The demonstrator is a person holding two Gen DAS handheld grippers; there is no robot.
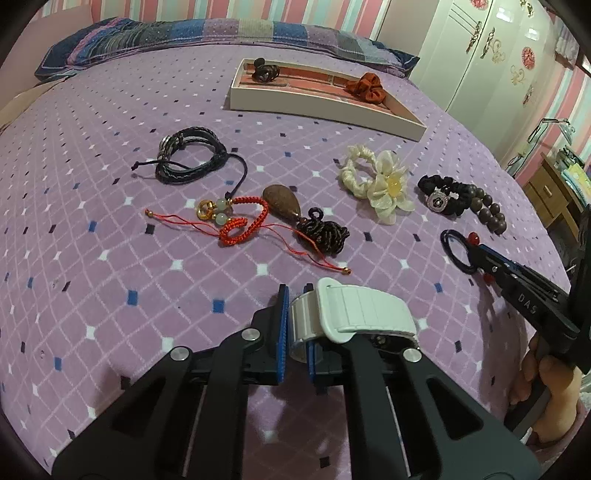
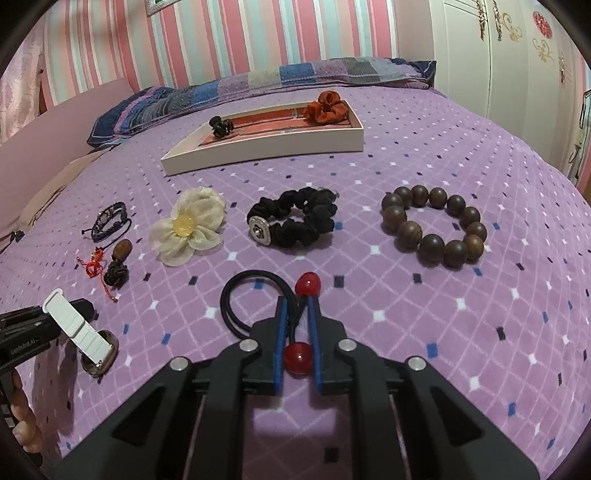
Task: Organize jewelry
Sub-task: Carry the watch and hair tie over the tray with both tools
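My left gripper (image 1: 295, 302) is shut on a white-strapped watch (image 1: 354, 310), held just above the purple bedspread; it also shows in the right wrist view (image 2: 79, 332). My right gripper (image 2: 297, 302) is shut on a black hair tie with red beads (image 2: 236, 299), seen from the left wrist view too (image 1: 456, 251). A white tray (image 1: 321, 105) at the far side holds a rust scrunchie (image 1: 365, 86) and a dark hair tie (image 1: 264, 72). On the bed lie a black leather bracelet (image 1: 188, 155), a red cord bracelet (image 1: 236, 221), a wooden pendant (image 1: 282, 203), a cream flower scrunchie (image 2: 190, 227), a black scrunchie (image 2: 291, 219) and a wooden bead bracelet (image 2: 434, 230).
A striped pillow (image 1: 184, 35) lies along the far edge of the bed. A white wardrobe (image 1: 491, 48) stands at the right, with a wooden side table (image 1: 546, 188) below it. The bed's right edge drops off near the side table.
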